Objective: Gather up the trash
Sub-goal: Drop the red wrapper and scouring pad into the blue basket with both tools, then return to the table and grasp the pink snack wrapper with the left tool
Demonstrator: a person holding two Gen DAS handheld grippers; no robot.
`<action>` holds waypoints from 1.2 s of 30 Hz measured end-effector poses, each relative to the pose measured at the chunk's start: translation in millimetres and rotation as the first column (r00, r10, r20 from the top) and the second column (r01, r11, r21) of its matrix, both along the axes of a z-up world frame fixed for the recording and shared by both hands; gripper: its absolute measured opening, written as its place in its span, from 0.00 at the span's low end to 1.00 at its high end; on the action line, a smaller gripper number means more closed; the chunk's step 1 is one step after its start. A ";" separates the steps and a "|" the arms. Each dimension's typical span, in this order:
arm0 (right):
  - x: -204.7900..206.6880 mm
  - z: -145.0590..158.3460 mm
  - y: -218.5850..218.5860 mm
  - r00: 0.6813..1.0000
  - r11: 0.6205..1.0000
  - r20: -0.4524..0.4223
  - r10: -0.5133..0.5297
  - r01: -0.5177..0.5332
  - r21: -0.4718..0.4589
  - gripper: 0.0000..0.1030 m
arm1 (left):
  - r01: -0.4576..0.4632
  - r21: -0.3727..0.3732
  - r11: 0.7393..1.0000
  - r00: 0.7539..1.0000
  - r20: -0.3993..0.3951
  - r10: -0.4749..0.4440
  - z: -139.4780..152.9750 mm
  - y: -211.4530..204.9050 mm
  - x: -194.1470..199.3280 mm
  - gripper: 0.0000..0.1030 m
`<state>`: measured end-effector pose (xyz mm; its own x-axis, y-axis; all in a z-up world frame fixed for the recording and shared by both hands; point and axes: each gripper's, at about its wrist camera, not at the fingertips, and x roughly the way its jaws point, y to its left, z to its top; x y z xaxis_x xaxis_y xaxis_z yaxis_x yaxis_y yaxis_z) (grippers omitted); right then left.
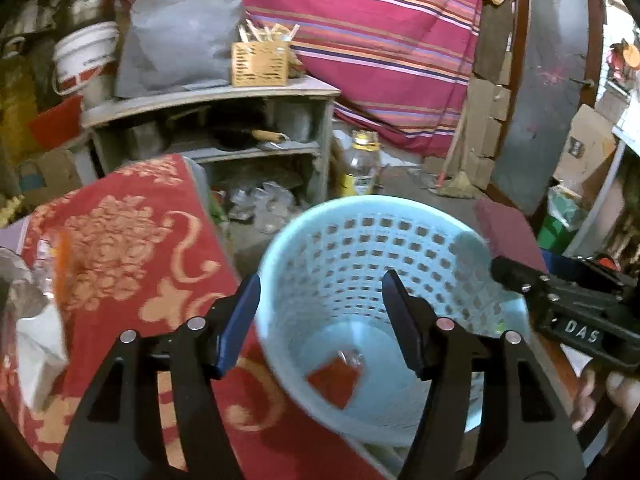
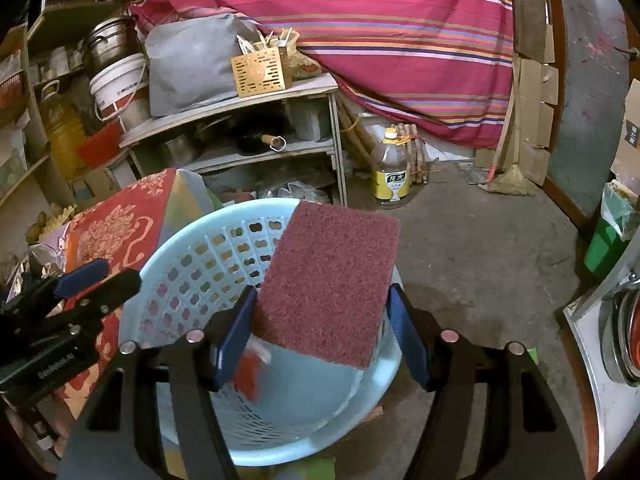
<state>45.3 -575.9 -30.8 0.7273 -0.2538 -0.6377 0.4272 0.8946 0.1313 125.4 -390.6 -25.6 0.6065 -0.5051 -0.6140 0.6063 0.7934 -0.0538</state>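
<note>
A light blue perforated basket (image 1: pixel 332 224) stands by a table with a red floral cloth (image 1: pixel 120 240); a red wrapper (image 1: pixel 336 376) lies on its bottom. My left gripper (image 1: pixel 320 320) is open and empty above the basket. My right gripper (image 2: pixel 322 332) is shut on a maroon scouring pad (image 2: pixel 328 284) and holds it over the basket (image 2: pixel 192 256). The red wrapper (image 2: pixel 248 372) shows blurred under the pad. The pad's corner (image 1: pixel 504 224) and the right gripper (image 1: pixel 560 300) show at the right of the left wrist view. The left gripper (image 2: pixel 80 280) shows at the left of the right wrist view.
White paper and plastic trash (image 1: pixel 36 320) lie on the cloth at the left. A grey shelf unit (image 2: pixel 240 120) with pans stands behind, with a white bucket (image 2: pixel 120 88) and a wooden box (image 2: pixel 260 72). An oil bottle (image 2: pixel 390 172) stands on the concrete floor.
</note>
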 end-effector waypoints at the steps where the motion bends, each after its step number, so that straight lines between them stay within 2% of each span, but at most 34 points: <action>1: 1.5 0.5 1.9 1.000 1.000 0.000 0.002 -0.002 -0.001 0.63 | -0.020 0.008 1.000 1.000 0.015 0.020 1.6 4.7 -0.1 0.66; 3: 3.7 0.7 5.6 1.000 1.000 0.001 0.006 -0.006 0.001 0.63 | -0.052 0.011 0.999 0.998 0.037 0.052 5.4 16.4 1.0 0.73; 7: 13.7 3.2 17.0 1.000 1.000 0.007 0.018 -0.018 -0.006 0.64 | -0.109 0.001 0.994 0.993 0.052 0.109 14.9 47.2 6.2 0.77; 9: 19.3 3.6 22.2 1.000 1.000 0.003 0.009 -0.009 -0.016 0.65 | -0.147 -0.005 0.989 0.987 0.066 0.147 21.5 67.4 8.1 0.84; 10: 21.8 3.7 24.8 1.000 1.000 -0.001 0.002 -0.002 -0.023 0.72 | -0.162 -0.007 0.987 0.984 0.072 0.162 23.7 75.2 8.5 0.85; 12: 25.5 5.8 31.5 1.000 0.999 0.003 -0.017 0.017 -0.033 0.78 | -0.198 -0.009 0.980 0.976 0.090 0.198 30.6 97.7 9.6 0.87; 16: 28.7 17.4 48.5 1.000 1.000 0.023 -0.016 0.017 -0.026 0.79 | -0.274 -0.002 0.962 0.954 0.126 0.272 41.3 144.9 10.6 0.90; 22: 43.6 29.9 99.2 0.997 0.997 0.047 0.061 -0.060 -0.039 0.79 | -0.406 -0.009 0.914 0.905 0.135 0.404 52.7 230.1 18.8 0.90; 29: 68.0 29.8 167.9 0.986 0.985 0.029 0.165 -0.163 -0.064 0.79 | -0.557 -0.047 0.830 0.827 0.065 0.558 51.0 330.5 33.4 0.90; 32: 78.0 28.2 192.1 0.979 0.977 0.018 0.202 -0.201 -0.067 0.79 | -0.587 -0.050 0.808 0.807 0.040 0.589 44.0 355.6 37.8 0.90; 36: 88.4 25.1 213.9 0.973 0.970 0.002 0.231 -0.230 -0.078 0.79 | -0.623 -0.017 0.782 0.782 0.020 0.623 28.2 380.2 45.5 0.90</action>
